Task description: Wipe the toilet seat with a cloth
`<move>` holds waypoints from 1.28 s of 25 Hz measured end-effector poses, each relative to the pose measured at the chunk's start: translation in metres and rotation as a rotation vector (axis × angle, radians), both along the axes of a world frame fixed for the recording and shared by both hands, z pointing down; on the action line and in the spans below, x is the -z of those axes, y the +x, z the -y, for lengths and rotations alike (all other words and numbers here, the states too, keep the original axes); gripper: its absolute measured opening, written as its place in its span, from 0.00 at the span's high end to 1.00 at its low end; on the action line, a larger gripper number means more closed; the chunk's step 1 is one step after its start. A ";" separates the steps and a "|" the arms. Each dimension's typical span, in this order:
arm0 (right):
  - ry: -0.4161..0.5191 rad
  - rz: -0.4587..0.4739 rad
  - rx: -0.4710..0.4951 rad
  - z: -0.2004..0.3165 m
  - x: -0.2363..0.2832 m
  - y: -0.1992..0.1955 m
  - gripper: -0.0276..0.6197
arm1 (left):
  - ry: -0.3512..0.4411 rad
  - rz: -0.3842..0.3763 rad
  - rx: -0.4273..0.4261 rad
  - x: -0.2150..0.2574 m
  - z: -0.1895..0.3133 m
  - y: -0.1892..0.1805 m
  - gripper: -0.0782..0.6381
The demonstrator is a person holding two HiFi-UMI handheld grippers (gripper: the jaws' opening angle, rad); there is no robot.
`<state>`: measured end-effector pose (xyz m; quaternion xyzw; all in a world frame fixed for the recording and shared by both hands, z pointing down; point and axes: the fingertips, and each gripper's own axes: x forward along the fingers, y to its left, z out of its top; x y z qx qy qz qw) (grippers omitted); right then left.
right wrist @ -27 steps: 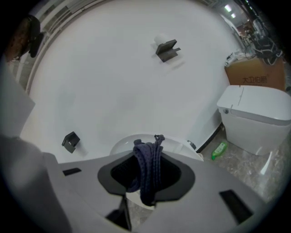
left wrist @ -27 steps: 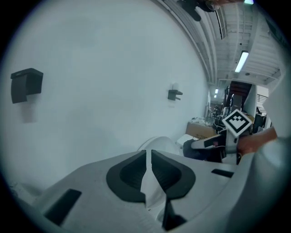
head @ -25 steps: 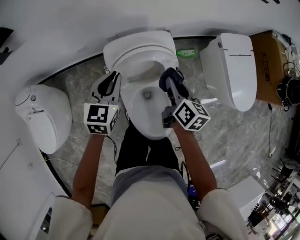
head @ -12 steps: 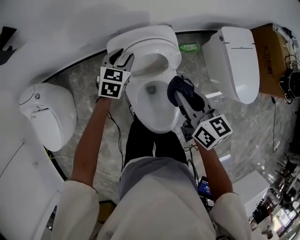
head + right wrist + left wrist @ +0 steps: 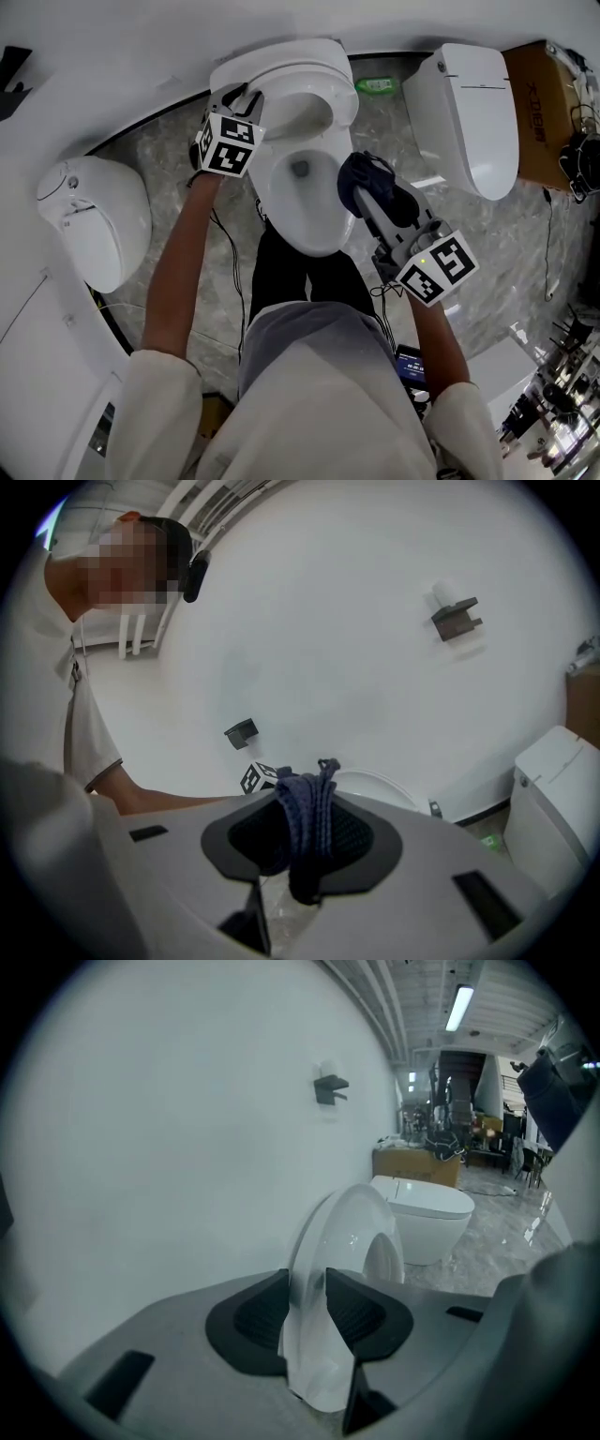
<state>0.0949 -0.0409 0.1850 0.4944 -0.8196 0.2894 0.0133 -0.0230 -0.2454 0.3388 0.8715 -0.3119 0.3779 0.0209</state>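
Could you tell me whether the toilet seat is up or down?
Up: the seat stands on edge before the wall, and the bowl rim lies bare.

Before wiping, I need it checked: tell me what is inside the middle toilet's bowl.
Inside the bowl: white porcelain and a dark drain opening; the dark cloth hides its right edge.

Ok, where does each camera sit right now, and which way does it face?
Head view: on the person's head, looking steeply down at the toilet; arms, torso show.
Left gripper view: on the left gripper, facing the wall; its jaws, just closing, clamp the raised toilet seat.
Right gripper view: on the right gripper, facing the wall; jaws grip the cloth; a forearm shows.
Both gripper views share that wall.
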 end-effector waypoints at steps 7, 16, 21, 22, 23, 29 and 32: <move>0.019 -0.004 0.047 -0.003 0.009 -0.005 0.80 | 0.001 -0.006 0.003 0.004 -0.009 -0.002 0.75; 0.049 -0.008 0.087 -0.013 0.020 -0.005 0.80 | 0.034 0.009 -0.014 0.010 -0.039 -0.002 0.75; 0.043 -0.010 0.090 -0.025 0.020 -0.002 0.80 | 0.057 0.020 -0.029 0.015 -0.065 -0.002 0.75; 0.038 -0.013 0.085 -0.028 0.019 0.000 0.80 | 0.062 0.023 -0.034 0.016 -0.071 -0.001 0.75; 0.033 -0.017 0.076 -0.030 0.018 0.003 0.80 | 0.069 0.031 -0.039 0.017 -0.077 -0.001 0.75; 0.028 -0.028 0.049 -0.049 0.016 0.020 0.80 | 0.122 0.081 -0.045 0.019 -0.120 0.002 0.76; 0.030 -0.050 0.041 -0.062 0.014 0.027 0.80 | 0.144 0.113 -0.062 0.017 -0.146 0.001 0.76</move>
